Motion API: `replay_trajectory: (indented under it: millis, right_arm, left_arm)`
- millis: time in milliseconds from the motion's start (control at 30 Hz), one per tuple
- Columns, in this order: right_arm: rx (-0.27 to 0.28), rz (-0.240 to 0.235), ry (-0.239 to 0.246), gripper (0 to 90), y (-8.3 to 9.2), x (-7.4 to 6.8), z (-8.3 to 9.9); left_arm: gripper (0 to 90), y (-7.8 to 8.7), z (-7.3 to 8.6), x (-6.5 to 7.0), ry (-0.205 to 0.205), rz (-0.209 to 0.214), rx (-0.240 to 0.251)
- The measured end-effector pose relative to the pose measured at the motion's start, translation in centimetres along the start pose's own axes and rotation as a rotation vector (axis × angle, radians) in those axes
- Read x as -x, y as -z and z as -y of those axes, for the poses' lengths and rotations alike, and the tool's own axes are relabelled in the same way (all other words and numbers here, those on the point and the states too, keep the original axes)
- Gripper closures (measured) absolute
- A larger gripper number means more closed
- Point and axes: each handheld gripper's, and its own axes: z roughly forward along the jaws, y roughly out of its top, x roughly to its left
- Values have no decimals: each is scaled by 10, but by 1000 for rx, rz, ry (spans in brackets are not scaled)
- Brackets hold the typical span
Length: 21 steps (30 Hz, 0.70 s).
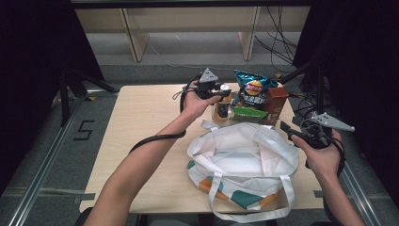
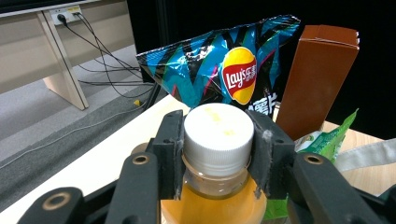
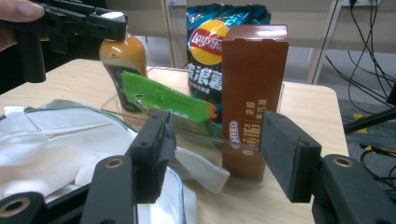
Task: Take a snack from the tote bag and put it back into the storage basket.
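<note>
We clamp the bottle cap.
Our left gripper (image 2: 218, 154) grips the orange bottle's (image 2: 212, 205) white cap (image 2: 218, 133); our right gripper (image 3: 212, 154) hangs open, empty.

from my station i count one orange drink bottle (image 2: 217, 186) with a single white cap (image 2: 218, 135), one blue chip bag (image 1: 253, 89), one brown carton (image 3: 252, 93) and one green snack packet (image 3: 163, 100). there is one white tote bag (image 1: 240, 155) on the one counter (image 1: 141, 122). i have two grippers to work with, the left gripper (image 2: 218, 144) and the right gripper (image 3: 215, 154), each with two black fingers (image 3: 289, 154).
</note>
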Motion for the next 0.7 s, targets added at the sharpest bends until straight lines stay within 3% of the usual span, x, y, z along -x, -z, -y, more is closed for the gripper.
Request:
replay_trajectory:
  millis: [233,700]
  right_arm:
    - [5,-3,33,449,-1,2,0]
    - [4,-4,16,448,-2,1,0]
  left_arm:
    - [587,-1,2,1,-5,1,-8]
    - [587,-4,6,2,-5,8,-14]
